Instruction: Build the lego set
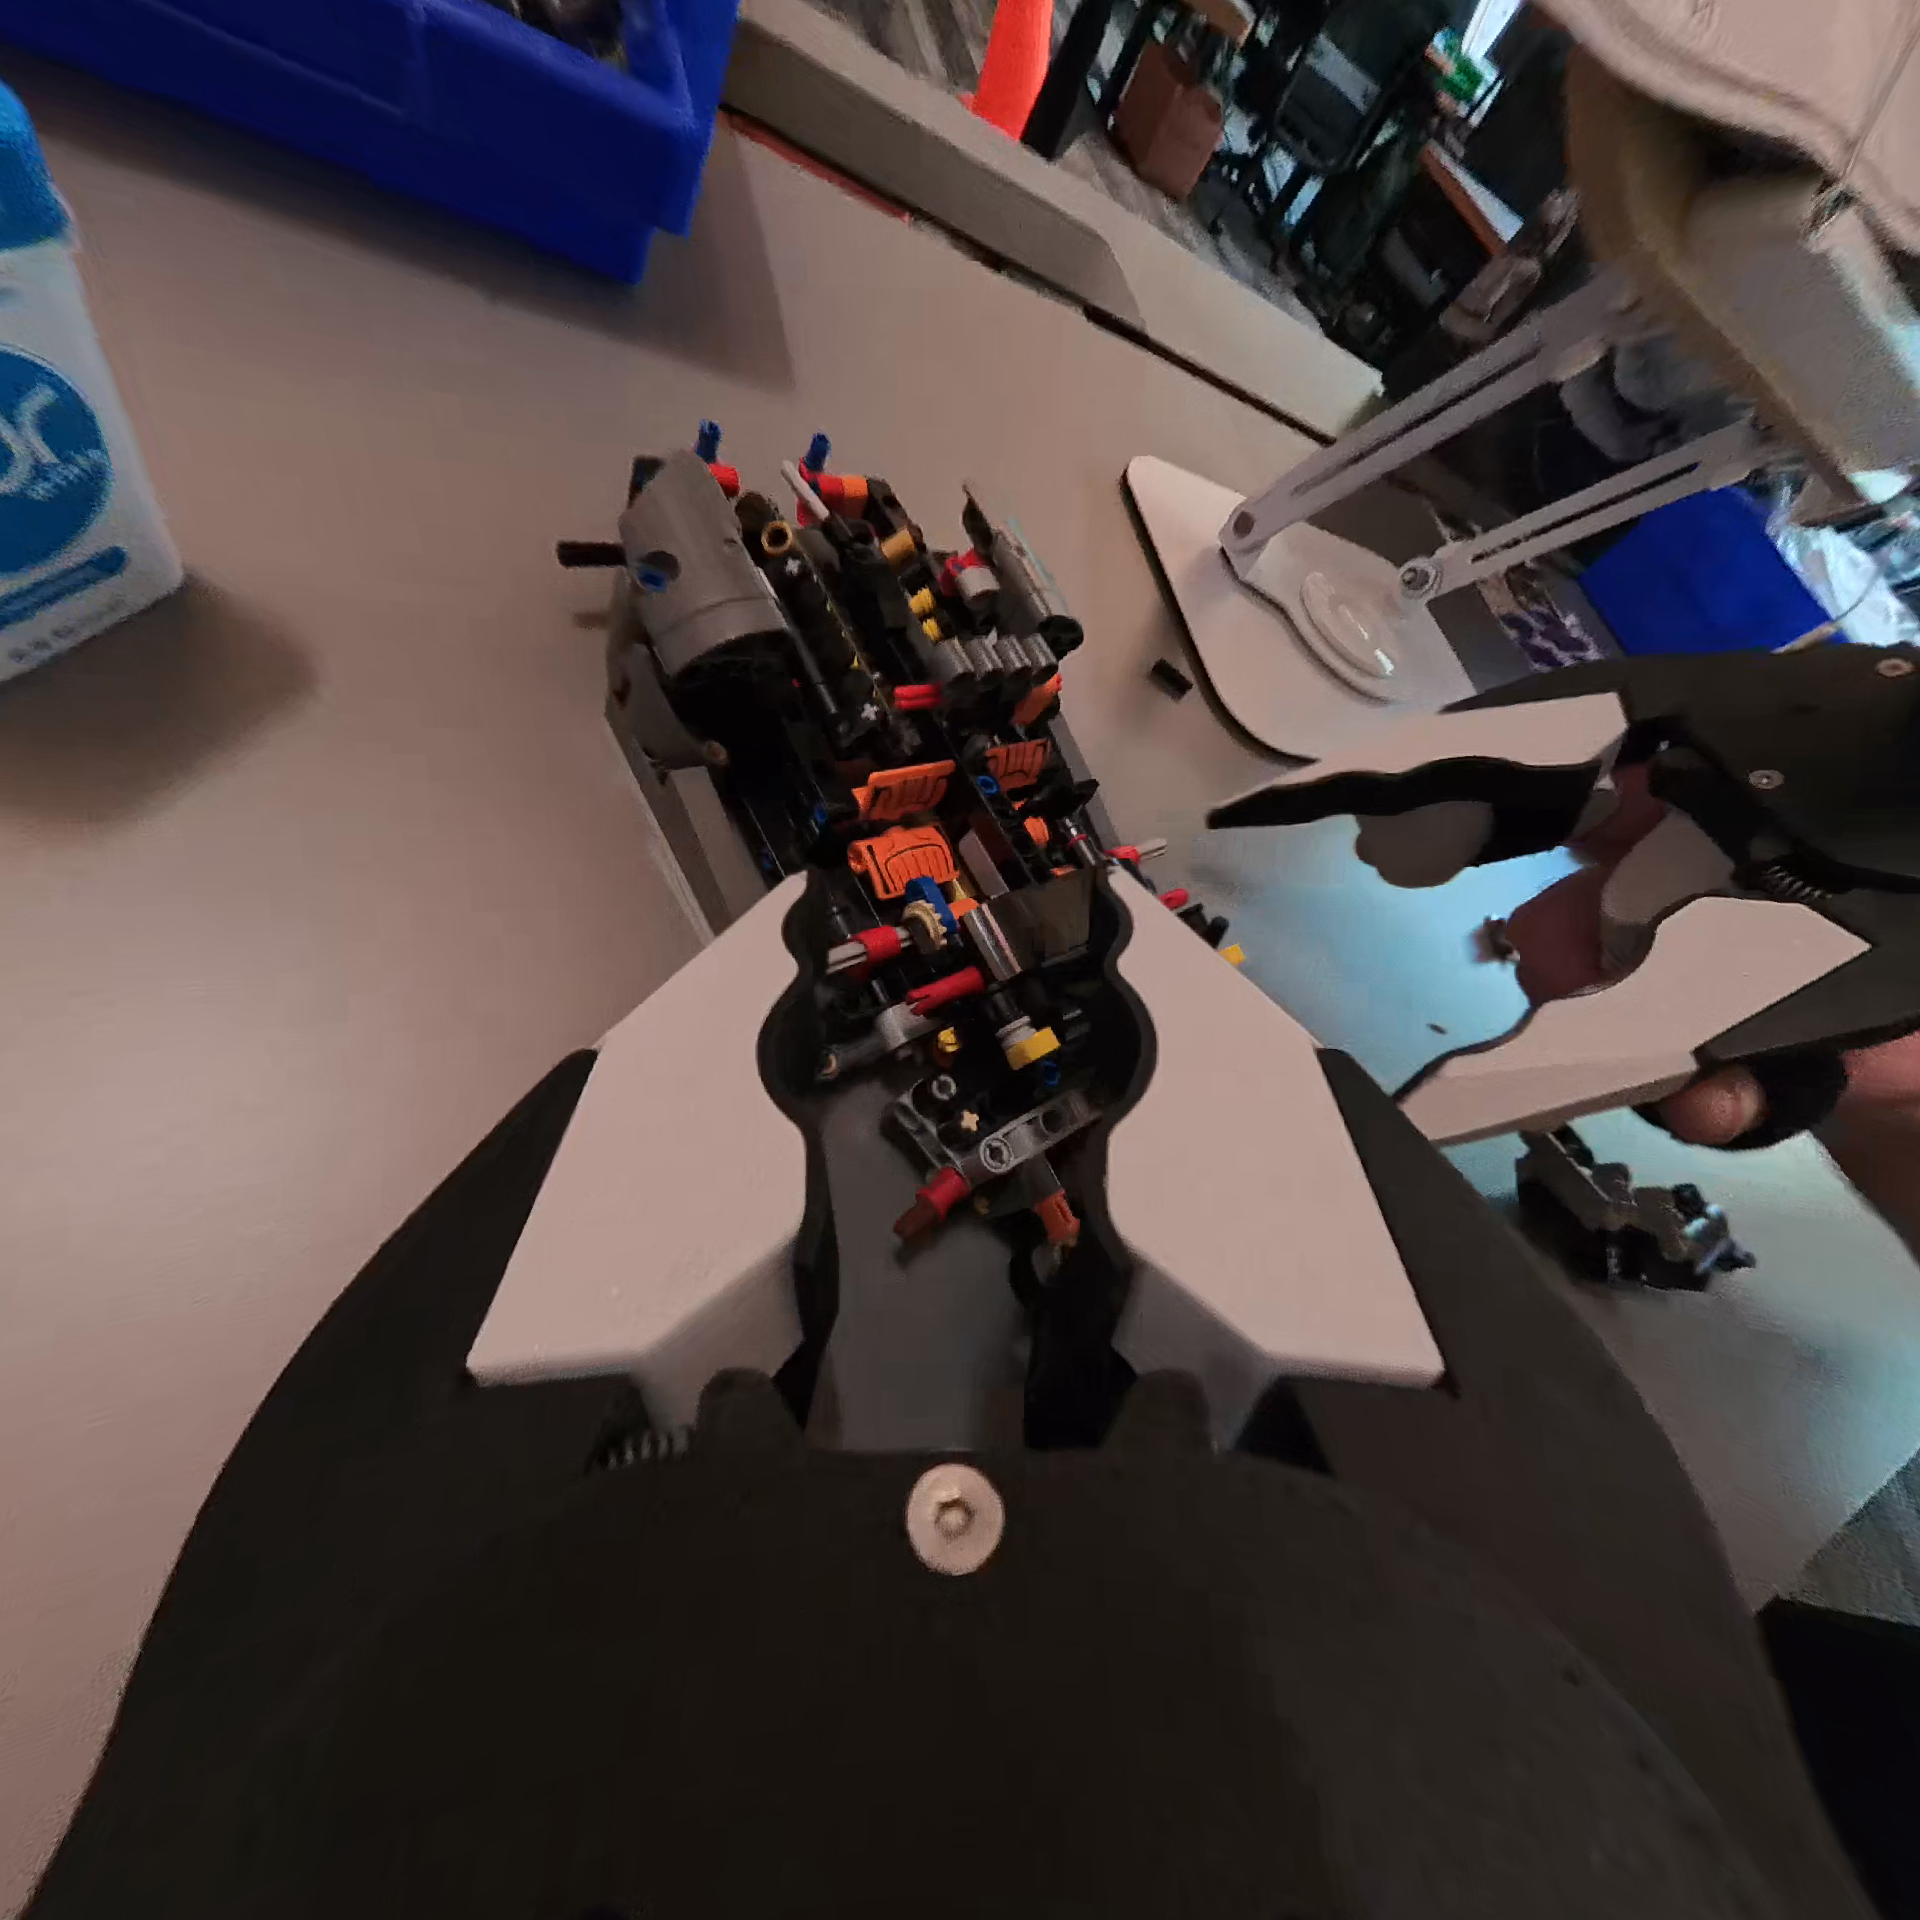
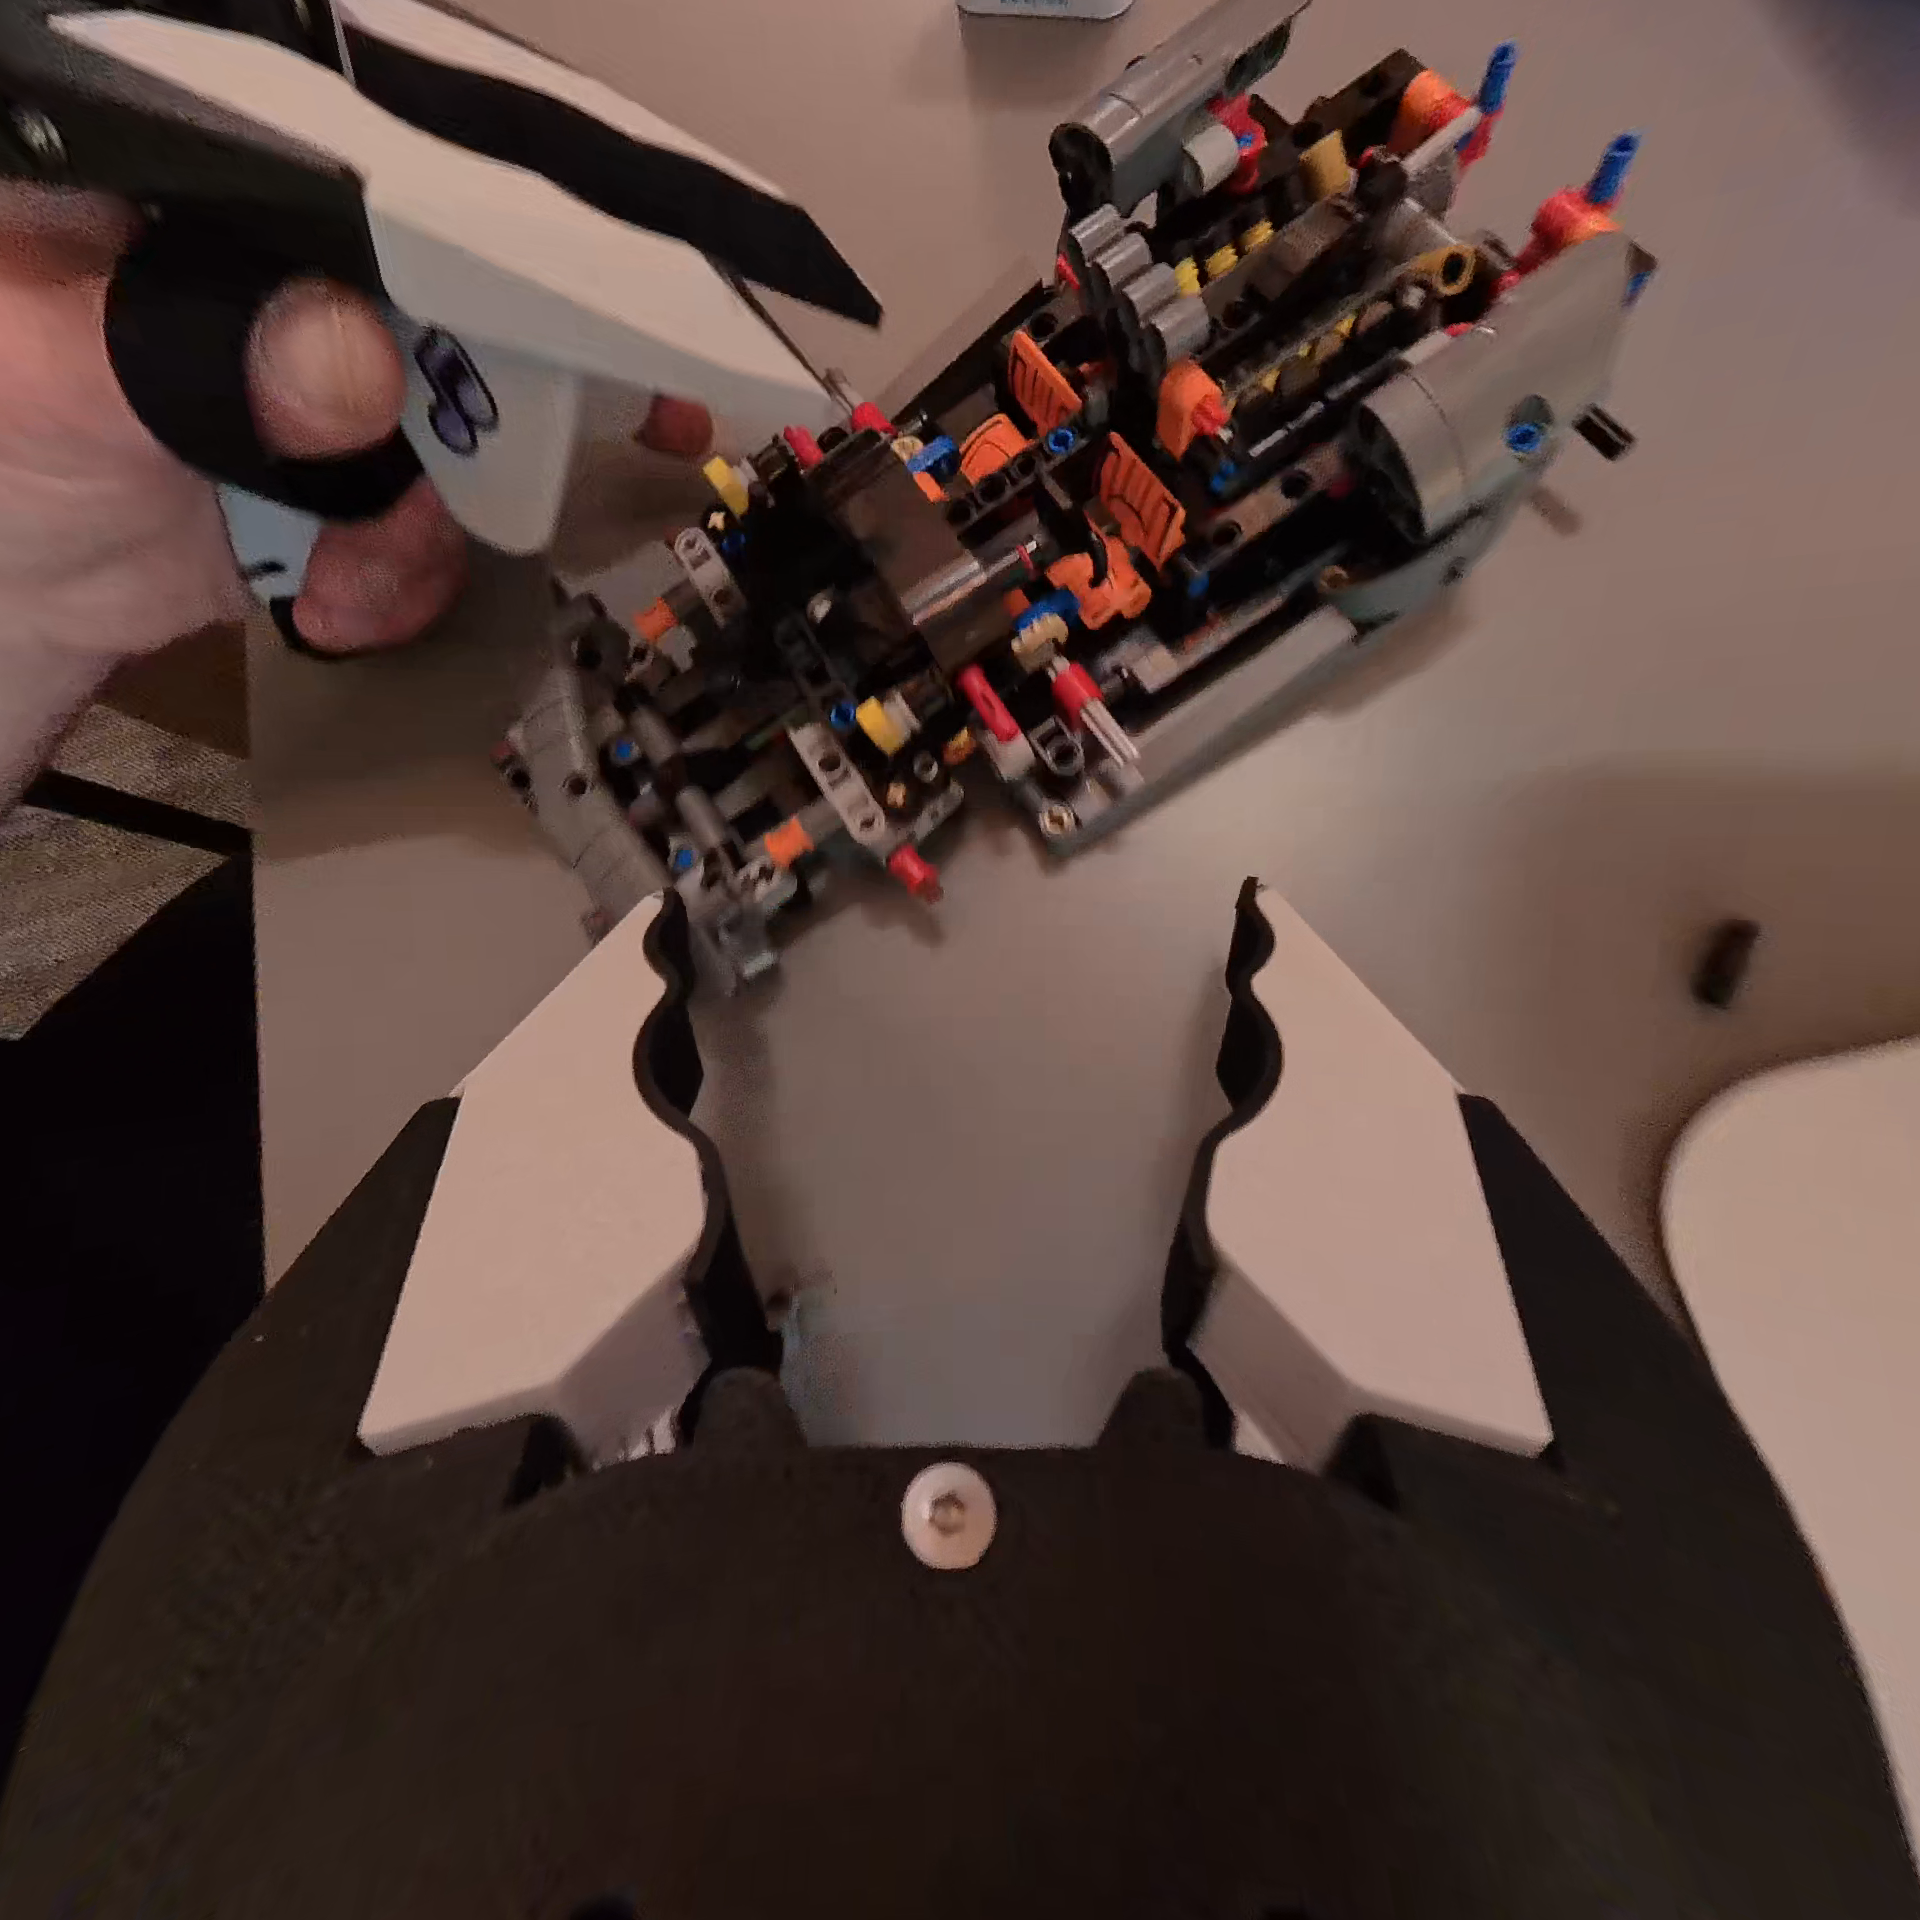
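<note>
The table (image 2: pixel 1351 987) carries everything, and at its middle lies the lego model (image 2: pixel 1039 540), a long chassis of black beams, grey housings and orange panels, flat on its base so both tools can reach its open top. The left gripper (image 1: pixel 961 914) hangs over the near end of the model with its fingers spread to either side of the frame; whether the pads actually touch the bricks I cannot tell, but the straddle looks meant to steady the build. The right gripper (image 2: pixel 956 904) sits just beside the model's corner, jaws wide apart and empty over bare table, seemingly free to fetch a piece. A white lamp base (image 1: pixel 1247 623) stands beside the model's far side, out of the work path. Between that base and the model lies a small black pin (image 2: pixel 1725 961), probably a loose part waiting to be picked up
</note>
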